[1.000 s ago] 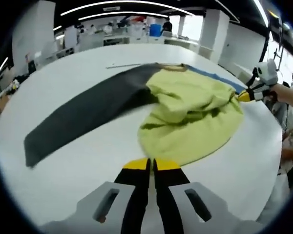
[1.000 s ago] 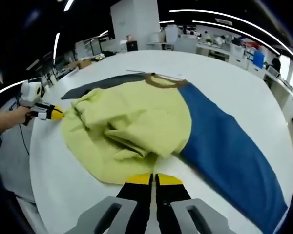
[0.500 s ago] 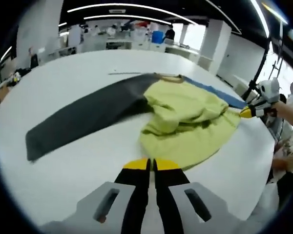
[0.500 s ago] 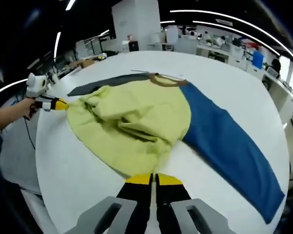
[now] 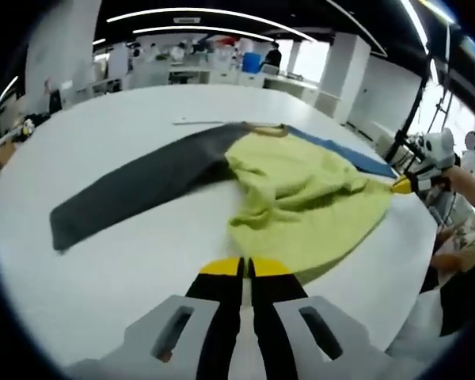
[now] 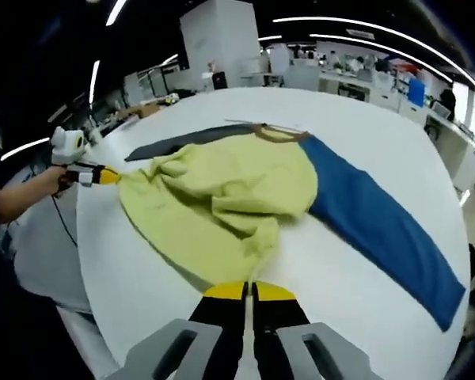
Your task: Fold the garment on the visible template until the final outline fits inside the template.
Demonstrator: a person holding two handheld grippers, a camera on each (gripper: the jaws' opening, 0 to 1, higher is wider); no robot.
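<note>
The garment (image 5: 301, 198) is lying spread across the white counter (image 5: 127, 261), its yellow-green body (image 6: 222, 198) bunched and wrinkled in the middle, with a dark grey sleeve (image 5: 134, 190) stretching one way and a blue sleeve (image 6: 380, 222) stretching the other. Compared with a second ago, the yellow-green body is looking flatter and more drawn out, the heaped folds near its centre having been pulled partly smooth as both hems have been tugged outward. The left hand-held gripper (image 5: 245, 269) is sitting with its jaws pressed together at the near hem of the body; whether cloth is pinched between the yellow tips cannot be told from the left gripper view, though in the right gripper view that same gripper (image 6: 103, 176) is reaching the cloth's edge. The right hand-held gripper (image 6: 247, 291) is likewise closed up narrow at the opposite hem, and it is showing at the far edge of the fabric in the left gripper view (image 5: 404, 184). No template outline is making itself plain on the counter. As a judgement, the work is sitting at the spreading-out stage: the body is being tensioned flat, and both sleeves are lying fully extended, so no fold has been made yet.
</note>
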